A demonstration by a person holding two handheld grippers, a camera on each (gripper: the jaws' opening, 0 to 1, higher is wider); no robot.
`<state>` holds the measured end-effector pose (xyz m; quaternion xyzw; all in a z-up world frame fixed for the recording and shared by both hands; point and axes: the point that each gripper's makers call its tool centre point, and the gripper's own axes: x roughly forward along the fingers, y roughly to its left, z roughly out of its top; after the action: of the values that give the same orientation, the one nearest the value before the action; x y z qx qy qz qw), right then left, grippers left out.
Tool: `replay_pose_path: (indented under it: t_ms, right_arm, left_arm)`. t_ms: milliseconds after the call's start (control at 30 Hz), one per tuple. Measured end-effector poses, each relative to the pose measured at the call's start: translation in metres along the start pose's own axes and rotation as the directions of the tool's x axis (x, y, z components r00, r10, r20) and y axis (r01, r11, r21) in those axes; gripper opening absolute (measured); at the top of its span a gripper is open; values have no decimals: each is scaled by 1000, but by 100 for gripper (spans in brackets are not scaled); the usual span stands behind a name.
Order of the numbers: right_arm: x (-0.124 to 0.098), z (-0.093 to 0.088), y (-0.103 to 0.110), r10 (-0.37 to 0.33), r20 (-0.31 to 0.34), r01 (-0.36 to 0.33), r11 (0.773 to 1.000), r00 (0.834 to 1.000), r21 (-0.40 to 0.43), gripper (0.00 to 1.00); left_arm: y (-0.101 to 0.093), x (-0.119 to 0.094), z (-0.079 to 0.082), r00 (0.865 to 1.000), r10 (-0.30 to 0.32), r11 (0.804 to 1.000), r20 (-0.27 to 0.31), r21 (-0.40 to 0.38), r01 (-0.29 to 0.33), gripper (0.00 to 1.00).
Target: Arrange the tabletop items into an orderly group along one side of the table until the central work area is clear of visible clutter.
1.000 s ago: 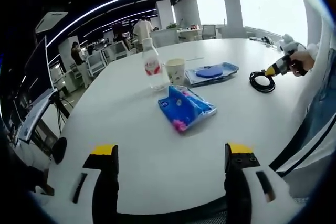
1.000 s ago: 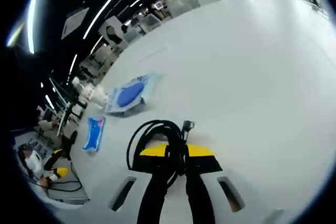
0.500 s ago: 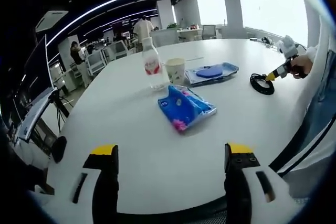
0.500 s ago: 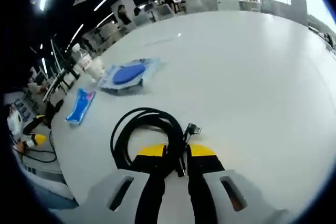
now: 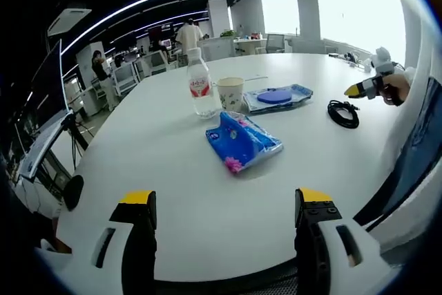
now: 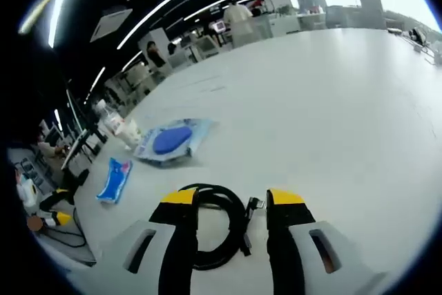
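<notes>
Right gripper (image 6: 233, 198) jaws opened — released black cable coil (image 6: 219, 226), now on table (image 6: 331, 101).

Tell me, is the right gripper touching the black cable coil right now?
Cannot tell. In the right gripper view the right gripper is open with the black cable coil lying between its jaws, but no clear gap or contact shows.

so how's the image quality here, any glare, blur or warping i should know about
Left gripper view: the window at top right is blown out to white, and the table edge bows from fisheye distortion; the blue packet is sharp. Right gripper view: the ceiling light strips curve strongly, the far room is soft, and the coiled black cable between the open jaws is clear.
</notes>
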<state>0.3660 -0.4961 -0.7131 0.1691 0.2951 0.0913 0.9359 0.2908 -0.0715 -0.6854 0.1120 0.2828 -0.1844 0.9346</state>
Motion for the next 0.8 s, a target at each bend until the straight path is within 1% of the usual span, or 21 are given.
replay_pose_path:
  t_ms: [67, 167, 300, 333, 400, 500, 533, 567, 600, 667, 700, 767, 800]
  right_arm:
    - [1, 10, 7, 12, 35, -11, 1000, 999, -17, 38]
    - [4, 18, 22, 41, 52, -38, 998, 998, -59, 38]
    - [9, 27, 54, 113, 42, -107, 987, 993, -124, 39]
    - [10, 29, 67, 147, 35, -140, 978, 988, -155, 39]
    - [13, 30, 88, 203, 10, -197, 961, 979, -194, 40]
    - [19, 32, 117, 285, -18, -283, 942, 958, -181, 42]
    - [22, 32, 122, 290, -27, -290, 937, 957, -197, 44]
    - [25, 33, 131, 305, -43, -307, 926, 951, -220, 45]
    - [27, 34, 138, 309, -51, -313, 922, 950, -228, 46]
    - [29, 34, 153, 349, -80, -358, 900, 934, -247, 47]
    - [32, 35, 164, 378, -110, -394, 880, 919, -267, 47]
    - [37, 39, 174, 397, -153, -426, 847, 905, -319, 48]
    - [40, 45, 184, 415, -168, -447, 823, 894, -349, 48]
  left_arm:
    - [0, 0, 0, 1000, -1, 1000, 2, -3, 1, 85]
    - [1, 0, 0, 1000, 2, 1000, -2, -7, -2, 84]
    - [0, 0, 1, 1000, -6, 1000, 7, -21, 6, 84]
    - [-1, 0, 4, 1000, -14, 999, 20, -35, 15, 84]
    - [-1, -1, 4, 1000, -21, 998, 20, -53, 22, 81]
    - [-2, -2, 6, 999, -29, 997, 34, -72, 32, 80]
    - [-1, -2, 8, 999, -23, 997, 41, -69, 26, 80]
    - [-1, -3, 8, 999, -21, 997, 46, -70, 24, 80]
    - [-1, -3, 10, 998, -20, 997, 53, -72, 23, 80]
    - [0, -4, 11, 998, -15, 997, 57, -75, 19, 80]
    - [0, -4, 12, 998, -15, 997, 60, -77, 20, 80]
    - [0, -4, 12, 998, -16, 997, 61, -71, 21, 79]
    - [-1, -4, 12, 998, -18, 997, 60, -70, 22, 79]
